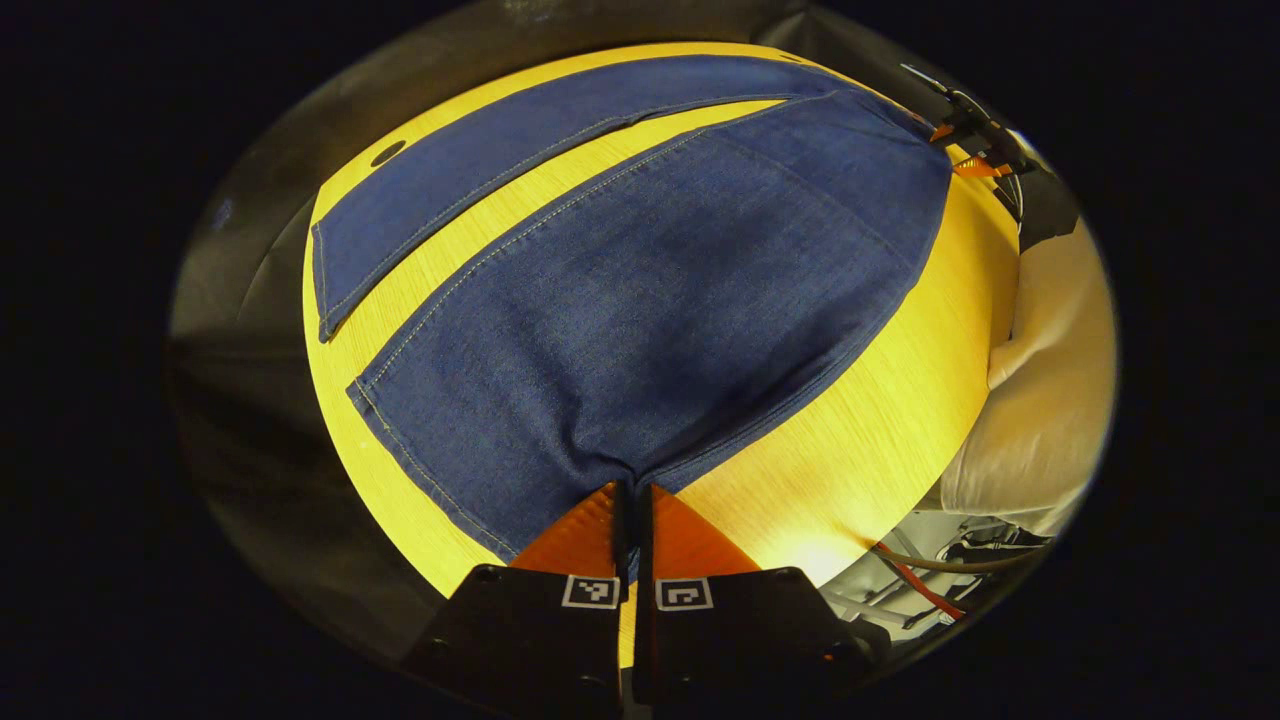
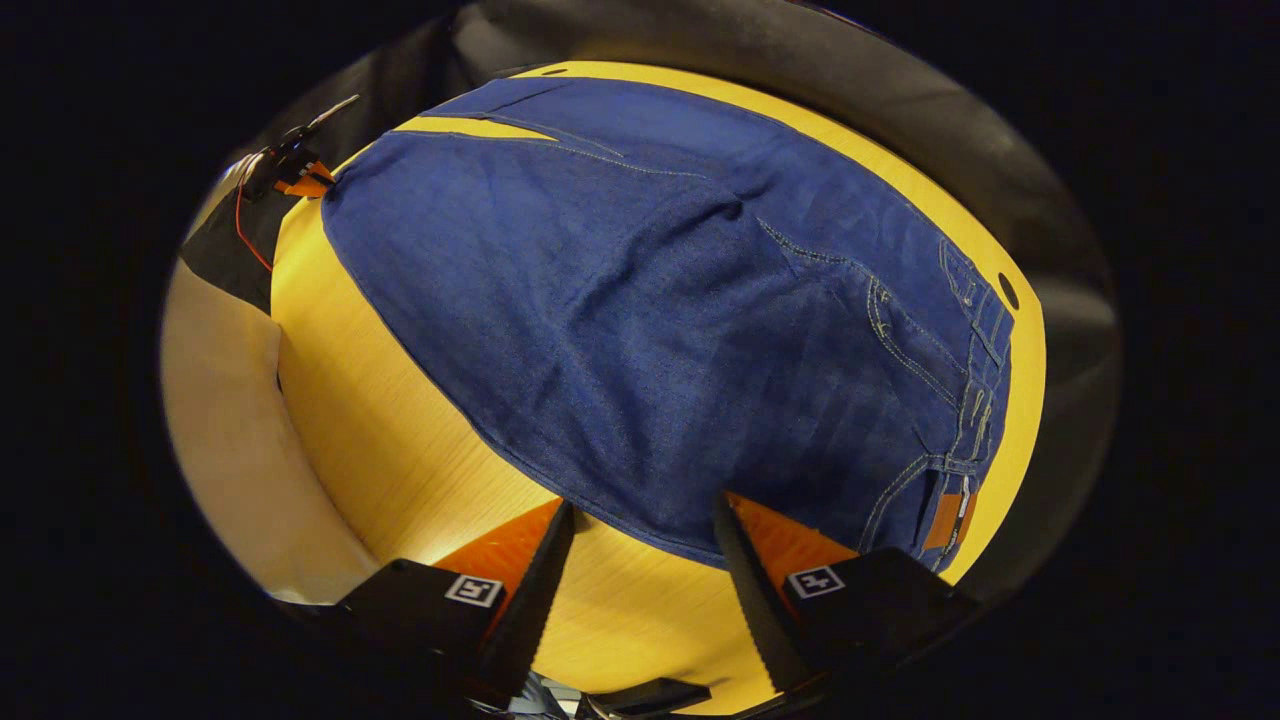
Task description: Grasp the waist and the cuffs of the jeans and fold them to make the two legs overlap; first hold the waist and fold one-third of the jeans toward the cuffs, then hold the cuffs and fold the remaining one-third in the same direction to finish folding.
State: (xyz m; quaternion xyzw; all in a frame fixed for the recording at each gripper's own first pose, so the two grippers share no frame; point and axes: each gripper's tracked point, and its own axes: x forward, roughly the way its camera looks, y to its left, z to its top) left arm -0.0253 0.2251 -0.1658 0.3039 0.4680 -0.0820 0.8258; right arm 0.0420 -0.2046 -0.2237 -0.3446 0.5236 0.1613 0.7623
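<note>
Where its two fingers meet at the bottom of the left gripper view, the left gripper (image 1: 632, 490) is clamped on the near edge of the jeans (image 1: 640, 300), the denim puckering into the pinch. From there the near leg spreads flat across the yellow wooden tabletop (image 1: 850, 450), and the far leg lies beyond it, a strip of bare wood between the two. The right gripper (image 1: 965, 135) shows small at the far right end of the jeans.

In the right gripper view, the right gripper (image 2: 640, 530) has its fingers spread apart, one on each side of the jeans' (image 2: 660, 300) near hem edge, resting at the tabletop (image 2: 420, 440) with the cloth edge just between and ahead of them. The waistband with its belt loops and leather patch (image 2: 950, 520) lies to the right. The left gripper (image 2: 295, 170) sits far off at the upper left, at the cuff end.
</note>
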